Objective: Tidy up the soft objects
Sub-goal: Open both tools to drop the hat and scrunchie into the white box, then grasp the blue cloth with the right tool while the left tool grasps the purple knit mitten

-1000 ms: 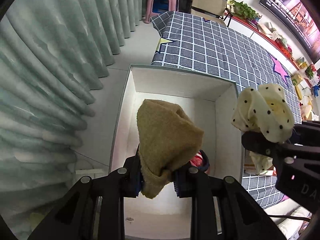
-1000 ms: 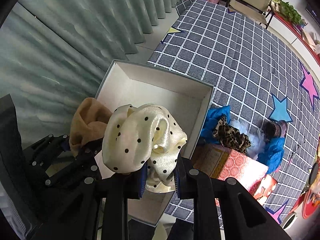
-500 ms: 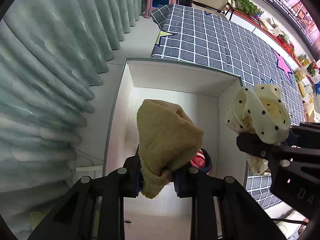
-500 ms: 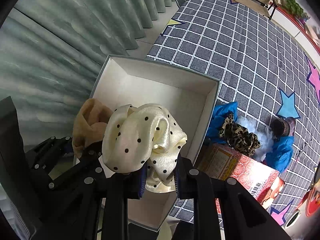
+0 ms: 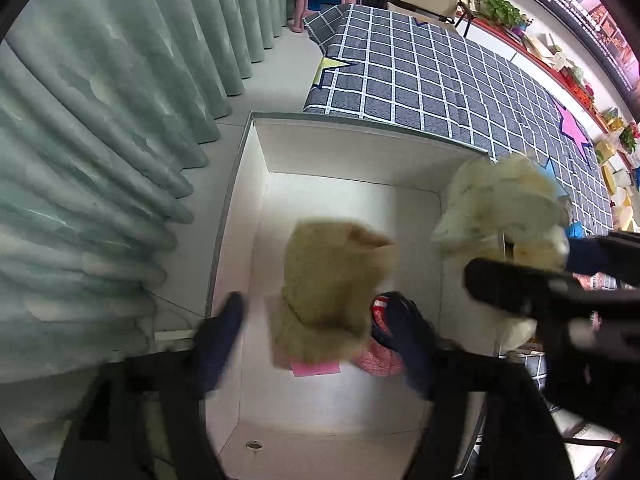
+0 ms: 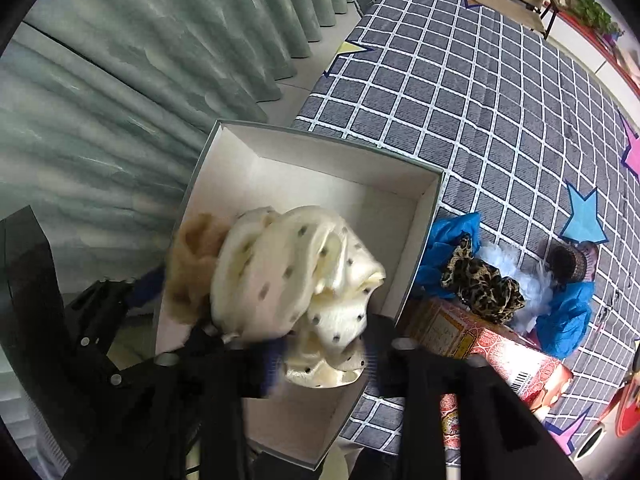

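A white box (image 5: 352, 160) stands on the floor beside the checked mat. My left gripper (image 5: 316, 328) is open above it; a tan fuzzy cloth (image 5: 332, 280) is loose between the spread fingers, over red and pink soft things (image 5: 380, 352) in the box. My right gripper (image 6: 324, 356) has its fingers apart, and the cream polka-dot cloth (image 6: 304, 284) sits loosely between them over the box (image 6: 320, 168). The cream cloth also shows in the left wrist view (image 5: 500, 216). The tan cloth shows in the right wrist view (image 6: 192, 256).
Green curtains (image 5: 100, 140) hang close on the left. A grey checked mat (image 6: 500, 100) lies to the right with a leopard scrunchie (image 6: 480, 284), blue and white soft things (image 6: 568, 308) and a red patterned box (image 6: 480, 344).
Both grippers have opened. The tan cloth has left the left gripper's hold and drops toward the box. The polka-dot cloth slackens between the right fingers.
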The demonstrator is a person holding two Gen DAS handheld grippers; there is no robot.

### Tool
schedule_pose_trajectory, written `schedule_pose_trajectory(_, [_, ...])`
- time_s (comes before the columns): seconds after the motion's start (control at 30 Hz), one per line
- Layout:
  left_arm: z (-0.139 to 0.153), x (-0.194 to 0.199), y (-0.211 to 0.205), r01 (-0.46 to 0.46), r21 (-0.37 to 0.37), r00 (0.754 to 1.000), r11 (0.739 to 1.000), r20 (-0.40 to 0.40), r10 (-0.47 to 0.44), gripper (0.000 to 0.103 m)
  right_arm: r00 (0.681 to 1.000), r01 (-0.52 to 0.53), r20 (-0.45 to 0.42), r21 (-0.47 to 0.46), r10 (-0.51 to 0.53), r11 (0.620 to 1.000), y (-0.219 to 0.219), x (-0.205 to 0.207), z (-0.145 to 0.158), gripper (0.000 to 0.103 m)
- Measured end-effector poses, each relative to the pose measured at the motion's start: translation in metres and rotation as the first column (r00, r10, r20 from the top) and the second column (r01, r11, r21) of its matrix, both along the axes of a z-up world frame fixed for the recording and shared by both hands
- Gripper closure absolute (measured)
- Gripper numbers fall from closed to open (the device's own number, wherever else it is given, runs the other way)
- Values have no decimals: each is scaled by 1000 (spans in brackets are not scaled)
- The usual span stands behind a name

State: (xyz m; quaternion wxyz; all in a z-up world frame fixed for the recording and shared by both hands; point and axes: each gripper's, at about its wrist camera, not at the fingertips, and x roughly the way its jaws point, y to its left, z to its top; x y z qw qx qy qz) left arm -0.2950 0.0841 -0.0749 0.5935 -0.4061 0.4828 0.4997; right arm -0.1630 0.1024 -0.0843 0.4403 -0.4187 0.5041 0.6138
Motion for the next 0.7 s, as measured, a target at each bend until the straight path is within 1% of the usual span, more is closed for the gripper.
schedule_pose_trajectory(0.03, [0, -1, 0, -7, -3, 1000, 1000, 7, 7, 20, 1000, 8, -4, 8, -8, 1000, 0, 2, 1, 23])
schedule_pose_trajectory(0.07, [0, -3, 1, -20, -5, 1000, 1000, 24, 20, 19, 1000, 18, -14, 18, -18, 1000, 0, 4, 3, 13])
schedule_pose_trajectory(0.1, [0, -4, 3, -28, -7, 999, 1000, 31, 28, 17, 1000, 25, -14, 25, -25, 999, 1, 5, 4, 6])
schedule_pose_trajectory(0.17, [-1, -3, 6, -27, -8, 999, 1000, 42, 27, 14, 998, 42, -40, 42, -40, 998, 2, 11, 7, 5])
schedule_pose_trajectory(0.2, [1, -3, 7, -27, -5, 998, 1000, 54, 27, 5, 998, 47, -47, 41, -45, 998, 3, 12, 8, 1])
schedule_pose_trajectory(0.23, [1, -2, 8, -25, 1, 997, 1000, 71, 25, 0, 997, 49, -55, 38, -47, 998, 3, 15, 8, 1])
schedule_pose_trajectory(0.3, [6, 1, 8, -22, 14, 994, 1000, 103, 21, 1, 997, 66, -54, 49, -64, 997, 3, 21, 13, 1])
schedule_pose_trajectory(0.4, [8, 6, 11, -24, 6, 986, 1000, 168, 23, 1, 994, 95, -64, 66, -90, 993, 1, 33, 22, 1])
schedule_pose_trajectory(0.53, [16, 25, 16, 6, 16, 983, 1000, 183, -9, 0, 987, 147, -76, 69, -142, 987, -2, 57, 33, 1])
schedule_pose_trajectory(0.6, [20, 39, 19, 32, 15, 981, 999, 189, -34, 0, 979, 189, -90, 69, -183, 980, -5, 77, 38, 1])
schedule_pose_trajectory(0.7, [27, 59, 23, 75, 13, 977, 997, 198, -76, 0, 966, 251, -89, 72, -244, 965, -11, 110, 41, 1])
